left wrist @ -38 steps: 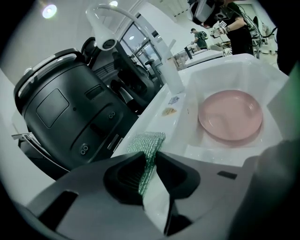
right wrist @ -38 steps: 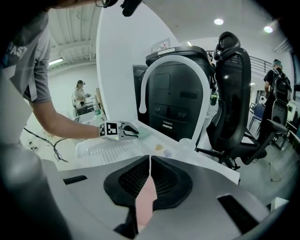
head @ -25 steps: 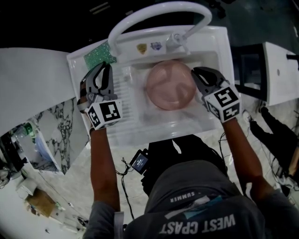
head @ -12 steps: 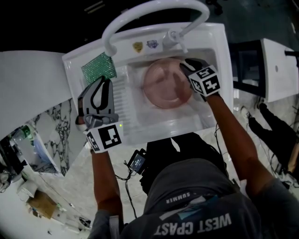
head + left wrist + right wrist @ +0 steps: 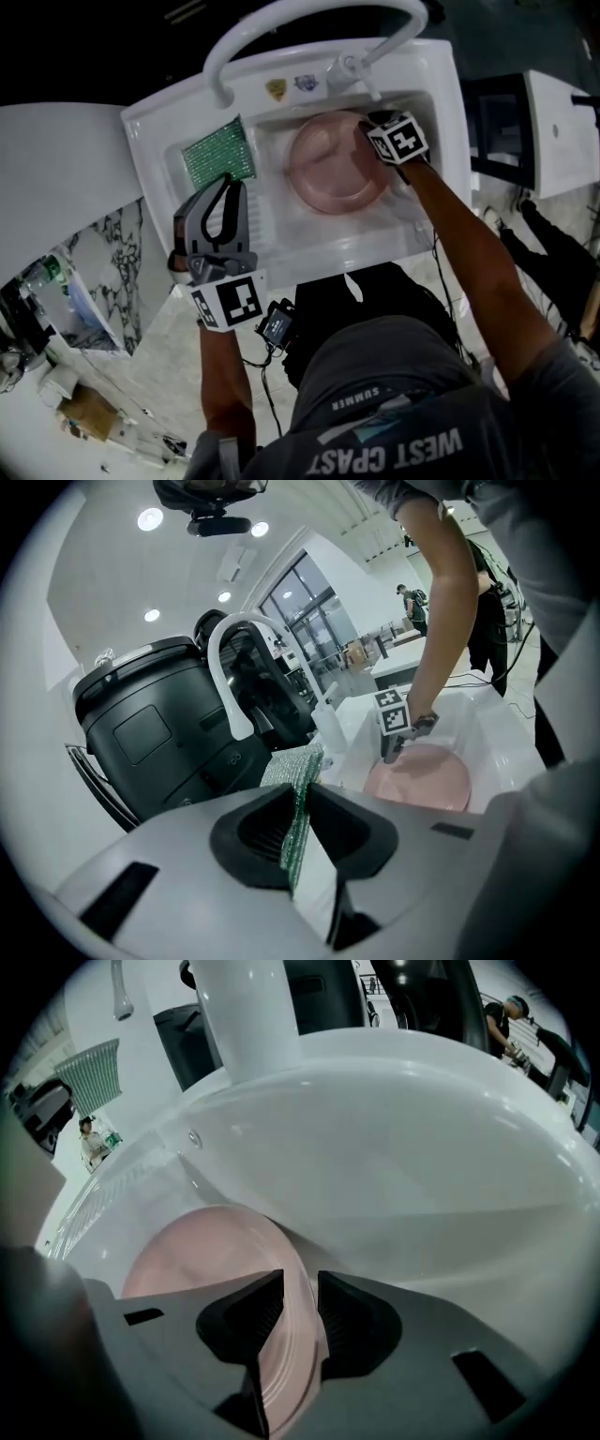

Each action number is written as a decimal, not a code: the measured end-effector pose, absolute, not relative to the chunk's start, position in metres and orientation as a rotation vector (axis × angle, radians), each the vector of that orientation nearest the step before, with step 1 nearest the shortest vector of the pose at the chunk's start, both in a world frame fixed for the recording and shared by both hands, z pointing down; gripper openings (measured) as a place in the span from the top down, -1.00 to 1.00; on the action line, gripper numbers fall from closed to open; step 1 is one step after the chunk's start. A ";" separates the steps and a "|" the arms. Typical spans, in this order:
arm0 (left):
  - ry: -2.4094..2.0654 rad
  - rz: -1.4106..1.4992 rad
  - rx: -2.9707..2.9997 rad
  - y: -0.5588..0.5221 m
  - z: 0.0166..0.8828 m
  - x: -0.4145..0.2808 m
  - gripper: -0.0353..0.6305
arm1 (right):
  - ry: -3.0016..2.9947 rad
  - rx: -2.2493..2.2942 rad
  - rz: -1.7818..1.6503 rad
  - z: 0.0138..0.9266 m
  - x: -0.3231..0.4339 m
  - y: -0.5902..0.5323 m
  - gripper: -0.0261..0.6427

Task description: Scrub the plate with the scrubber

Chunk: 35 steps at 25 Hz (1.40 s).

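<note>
**At the sink's right side: jaws spread over the plate rim**

Over the last second my right gripper [image 5: 300,1309] has dropped from the sink's [image 5: 442,89] right edge down into the basin. It now sits at the upper right of the pink plate [image 5: 333,169]. Its jaws have just been opening. In the right gripper view the plate's raised rim runs up between the two pads, which stand apart and are not yet pressing on it.

My left gripper [image 5: 302,822] has stayed clamped on the near edge of the green scrubber [image 5: 220,155]. The scrubber stands at the left of the frame, over the ribbed drainer, and has shifted a little away from the sink's upper left corner.

As I read it, scrubbing hasn't begun, and the scrubber is well apart from the plate. I judge that closing on the rim comes next, to steady the plate. After that the scrubber can come across to its face.
</note>
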<state>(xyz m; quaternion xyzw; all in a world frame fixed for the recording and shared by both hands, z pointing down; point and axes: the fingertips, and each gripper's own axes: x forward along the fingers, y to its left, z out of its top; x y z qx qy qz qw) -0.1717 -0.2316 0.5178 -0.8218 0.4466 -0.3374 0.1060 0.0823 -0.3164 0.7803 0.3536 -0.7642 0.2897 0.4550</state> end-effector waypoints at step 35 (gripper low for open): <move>0.892 -1.207 -2.464 -0.169 0.537 -0.021 0.71 | -2.147 0.942 1.268 0.588 0.071 -0.220 0.80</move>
